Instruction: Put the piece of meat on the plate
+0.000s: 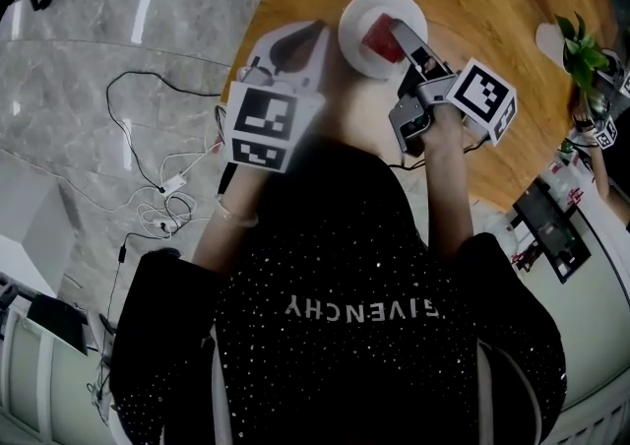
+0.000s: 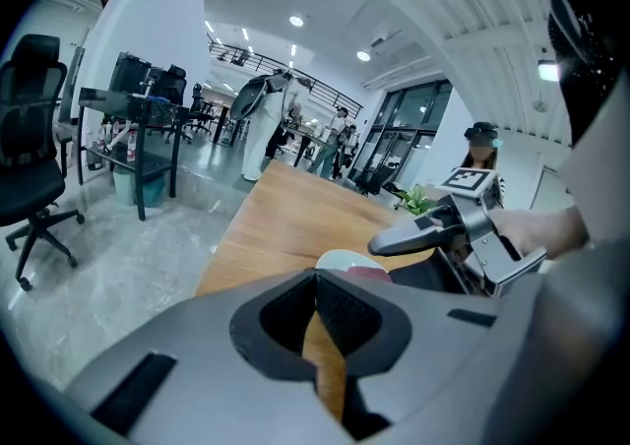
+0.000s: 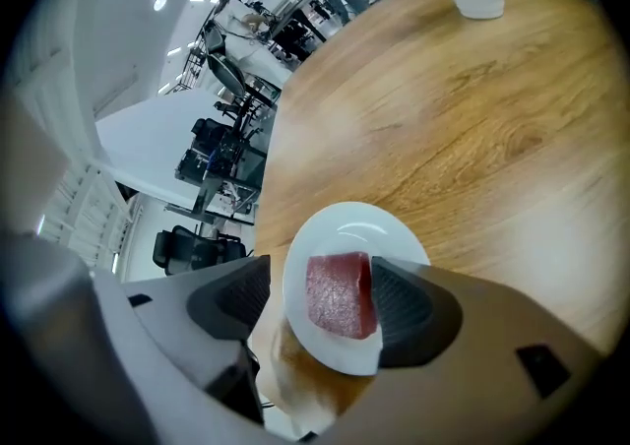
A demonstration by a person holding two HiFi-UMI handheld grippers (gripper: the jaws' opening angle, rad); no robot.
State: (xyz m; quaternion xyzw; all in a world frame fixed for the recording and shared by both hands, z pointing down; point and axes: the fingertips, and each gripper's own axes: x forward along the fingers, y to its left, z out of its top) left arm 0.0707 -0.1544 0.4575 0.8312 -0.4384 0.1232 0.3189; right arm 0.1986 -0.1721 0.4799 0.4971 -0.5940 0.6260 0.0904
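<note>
Red and soft-looking, the piece of meat [image 3: 340, 293] lies on the white plate [image 3: 346, 224] by the wooden tabletop's [image 3: 472, 118] edge. The right gripper [image 3: 320, 284] straddles it, jaws wide; the left gripper [image 2: 317, 281] is closed and empty. The meat is probably light, squashy and slick, best held gently across its flat sides.

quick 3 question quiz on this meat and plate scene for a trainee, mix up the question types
1. True or false: the piece of meat lies on the white plate.
2. The right claw is: A) open, with a jaw on either side of the meat; B) shut on the plate's rim; C) shut and empty, away from the plate.
3. Fill in: the left claw has its jaws ___, with nothing between them.

Key: 1 true; 2 A; 3 shut.
</note>
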